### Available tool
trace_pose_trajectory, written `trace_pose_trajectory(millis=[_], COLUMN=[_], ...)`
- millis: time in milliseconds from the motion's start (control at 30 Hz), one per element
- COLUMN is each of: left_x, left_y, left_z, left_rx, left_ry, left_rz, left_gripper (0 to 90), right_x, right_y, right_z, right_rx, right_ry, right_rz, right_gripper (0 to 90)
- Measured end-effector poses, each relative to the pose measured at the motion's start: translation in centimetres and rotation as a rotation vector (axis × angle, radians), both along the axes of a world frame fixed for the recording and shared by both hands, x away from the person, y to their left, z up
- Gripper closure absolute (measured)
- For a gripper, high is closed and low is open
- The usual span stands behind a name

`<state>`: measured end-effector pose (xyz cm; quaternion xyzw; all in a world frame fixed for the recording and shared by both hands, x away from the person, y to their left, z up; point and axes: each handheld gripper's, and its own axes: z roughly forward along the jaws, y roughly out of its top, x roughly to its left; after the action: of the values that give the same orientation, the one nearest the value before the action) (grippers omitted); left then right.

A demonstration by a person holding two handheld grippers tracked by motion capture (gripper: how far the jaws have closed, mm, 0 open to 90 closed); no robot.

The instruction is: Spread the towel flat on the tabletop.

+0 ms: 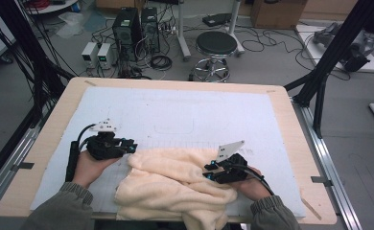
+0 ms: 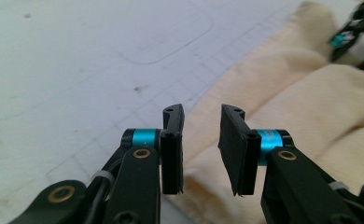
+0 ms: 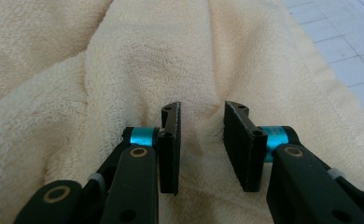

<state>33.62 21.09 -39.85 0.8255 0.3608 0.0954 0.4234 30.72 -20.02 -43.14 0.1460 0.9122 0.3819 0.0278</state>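
A cream terry towel (image 1: 166, 184) lies crumpled on the near part of the white mat (image 1: 175, 110), one corner hanging over the table's front edge. At the towel's left edge my left gripper (image 1: 133, 145) is held level, pointing right. In the left gripper view its jaws (image 2: 201, 140) stand apart with nothing between them, the towel (image 2: 311, 107) just beyond. My right gripper (image 1: 208, 171) rests on the towel's right side, pointing left. Its jaws (image 3: 201, 140) are apart over a raised fold of towel (image 3: 124, 60), and the pads do not press on it.
The mat covers most of a light wooden table (image 1: 55, 124). Beyond the far edge stand a round stool (image 1: 216, 45), computer towers (image 1: 127, 26) and floor cables. Black frame posts rise at both sides. The right gripper (image 2: 353, 32) shows far off in the left gripper view.
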Motion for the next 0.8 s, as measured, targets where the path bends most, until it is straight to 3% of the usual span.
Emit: trace_pose_trajectory(millis=[133, 233, 467, 533, 600, 733, 800], left_x=[0.5, 0.3, -0.3, -0.3, -0.3, -0.1, 0.0], left_y=[-1.0, -1.6, -1.5, -1.3, -1.3, -0.6, -0.1], left_z=[-1.4, -2.2, -2.7, -2.7, -2.7, -2.2, -2.0], left_rx=[0.062, 0.106, 0.081, 0.074, 0.077, 0.084, 0.078], left_ry=[0.038, 0.063, 0.112, 0.112, 0.099, 0.021, 0.010], left_rz=[-0.027, -0.073, -0.140, -0.143, -0.119, -0.034, 0.001], left_gripper=[71.5, 76.8, 80.4, 80.2, 78.7, 75.2, 75.4], right_x=[0.1, 0.5, 2.1, 2.6, 3.0, 3.4, 3.5], right_y=[-0.2, -1.0, -3.1, -3.4, -3.4, -2.9, -2.8], right_z=[0.1, 0.6, 1.3, 0.9, 0.5, -0.1, -0.2], right_rx=[0.008, 0.046, 0.015, -0.003, -0.028, -0.069, -0.071], right_ry=[-0.011, -0.031, -0.085, -0.074, -0.067, -0.069, -0.065], right_rz=[-0.004, -0.053, -0.221, -0.250, -0.264, -0.264, -0.266], right_gripper=[66.0, 64.1, 61.3, 60.0, 59.2, 58.5, 58.0])
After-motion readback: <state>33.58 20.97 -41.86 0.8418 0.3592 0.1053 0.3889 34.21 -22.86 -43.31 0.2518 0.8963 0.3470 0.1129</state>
